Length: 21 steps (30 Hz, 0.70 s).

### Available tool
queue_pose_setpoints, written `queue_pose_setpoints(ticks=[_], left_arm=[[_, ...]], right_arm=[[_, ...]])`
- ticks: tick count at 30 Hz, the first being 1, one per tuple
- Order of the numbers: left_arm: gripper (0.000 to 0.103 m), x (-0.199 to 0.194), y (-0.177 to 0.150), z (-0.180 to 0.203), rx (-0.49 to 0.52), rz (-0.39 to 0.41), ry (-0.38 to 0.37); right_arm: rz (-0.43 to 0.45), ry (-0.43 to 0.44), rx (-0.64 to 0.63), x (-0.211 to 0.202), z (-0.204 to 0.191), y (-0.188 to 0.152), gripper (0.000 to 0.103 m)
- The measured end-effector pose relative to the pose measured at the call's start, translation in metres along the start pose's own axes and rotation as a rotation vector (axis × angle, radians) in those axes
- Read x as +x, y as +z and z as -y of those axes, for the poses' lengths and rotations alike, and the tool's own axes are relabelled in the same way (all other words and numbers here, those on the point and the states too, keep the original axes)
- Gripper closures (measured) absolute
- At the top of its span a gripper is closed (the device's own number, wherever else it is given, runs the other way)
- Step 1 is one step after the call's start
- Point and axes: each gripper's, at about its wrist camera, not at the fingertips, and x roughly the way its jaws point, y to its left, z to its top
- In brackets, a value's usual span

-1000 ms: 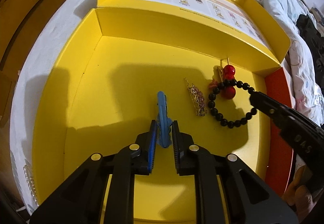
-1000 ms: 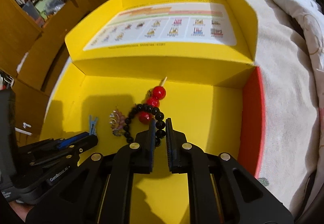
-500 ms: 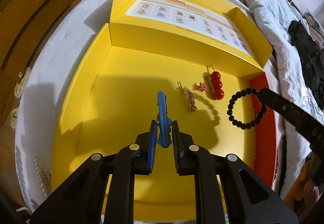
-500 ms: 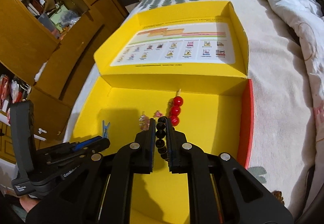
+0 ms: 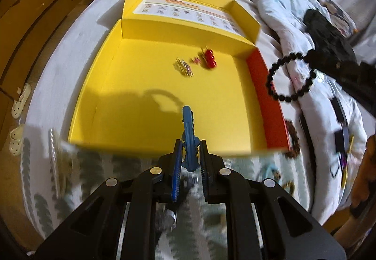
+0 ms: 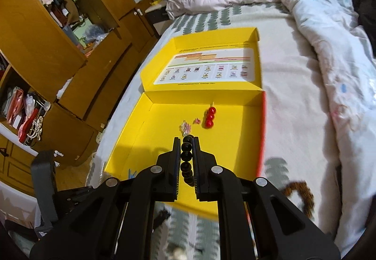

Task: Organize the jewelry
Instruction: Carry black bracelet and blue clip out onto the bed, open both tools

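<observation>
My left gripper [image 5: 189,146] is shut on a blue hair clip [image 5: 189,135], held above the near edge of the open yellow box [image 5: 145,86]. My right gripper [image 6: 186,142] is shut on a black bead bracelet [image 6: 186,156], lifted over the box; in the left wrist view the bracelet [image 5: 291,76] hangs as a ring beyond the box's red side wall [image 5: 265,100]. Inside the box lie a red bead hairpin [image 5: 209,59], a small pink piece [image 5: 195,60] and a sparkly clip [image 5: 184,67].
The box [image 6: 131,142] rests on a bed with a leaf-patterned sheet [image 6: 211,18] and a rumpled white duvet [image 6: 329,25]. Wooden wardrobes [image 6: 47,36] stand to the left. Other small items lie blurred on the sheet near the box's front edge [image 5: 54,154].
Both grippers rose and drew back from the box floor. The bracelet was lifted off the red hairpin and carried right, past the red wall. The blue clip went up with the left gripper.
</observation>
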Motion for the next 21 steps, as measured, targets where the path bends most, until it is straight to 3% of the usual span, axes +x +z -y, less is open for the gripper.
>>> queue_pose_setpoints(ticks=[8, 10, 12, 21], left_arm=[[0.088, -0.005, -0.072, 0.013, 0.056, -0.037, -0.036], [0.088, 0.003, -0.088, 0.018, 0.076, -0.060, -0.024], [0.088, 0.010, -0.100, 0.019, 0.082, -0.084, -0.012], [0.088, 0.030, -0.131, 0.026, 0.114, -0.135, 0.000]], right_arm=[[0.023, -0.049, 0.059, -0.060, 0.026, -0.067, 0.092], [0.025, -0.057, 0.085, -0.067, 0.037, -0.085, 0.100], [0.033, -0.063, 0.120, -0.076, 0.052, -0.104, 0.101], [-0.022, -0.110, 0.199, -0.072, 0.099, -0.151, 0.101]])
